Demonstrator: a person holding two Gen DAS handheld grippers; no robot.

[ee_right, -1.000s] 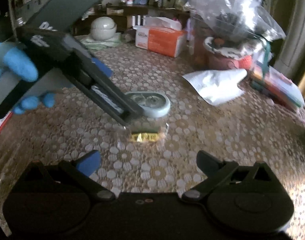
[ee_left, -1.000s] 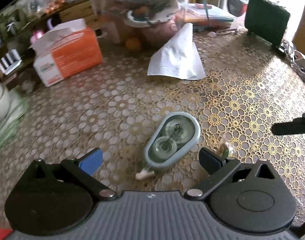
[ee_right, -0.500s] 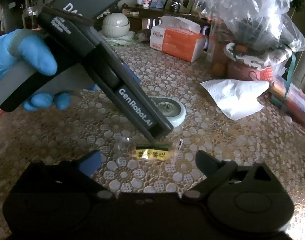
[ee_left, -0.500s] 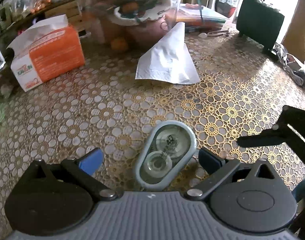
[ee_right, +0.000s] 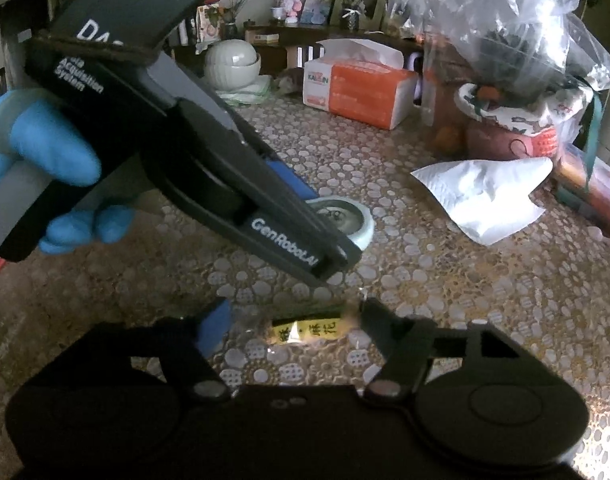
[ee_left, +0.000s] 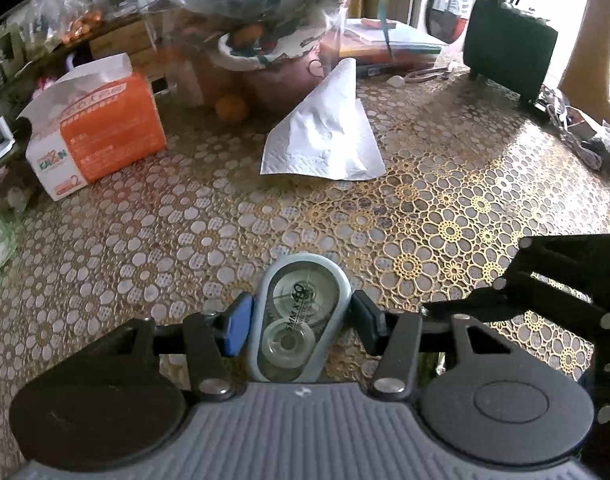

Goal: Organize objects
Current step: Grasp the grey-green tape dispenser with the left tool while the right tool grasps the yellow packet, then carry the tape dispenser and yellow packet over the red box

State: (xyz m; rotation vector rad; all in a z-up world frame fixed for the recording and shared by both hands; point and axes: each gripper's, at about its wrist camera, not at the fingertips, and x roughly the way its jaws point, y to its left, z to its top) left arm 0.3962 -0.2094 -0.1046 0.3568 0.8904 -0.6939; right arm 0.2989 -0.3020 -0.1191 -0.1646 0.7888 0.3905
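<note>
Left gripper [ee_left: 299,318] is closing its jaws around the pale blue oval correction-tape dispenser [ee_left: 296,320], pads right at its sides, flat on the gold lace-patterned desk [ee_left: 445,216]. Right gripper [ee_right: 291,322] is closing too, with a small clear-wrapped yellow-label packet [ee_right: 305,328] between its fingers, not clearly pinched yet. White crumpled tissue [ee_left: 329,136] and orange tissue box [ee_left: 93,132] sit further back.
</note>
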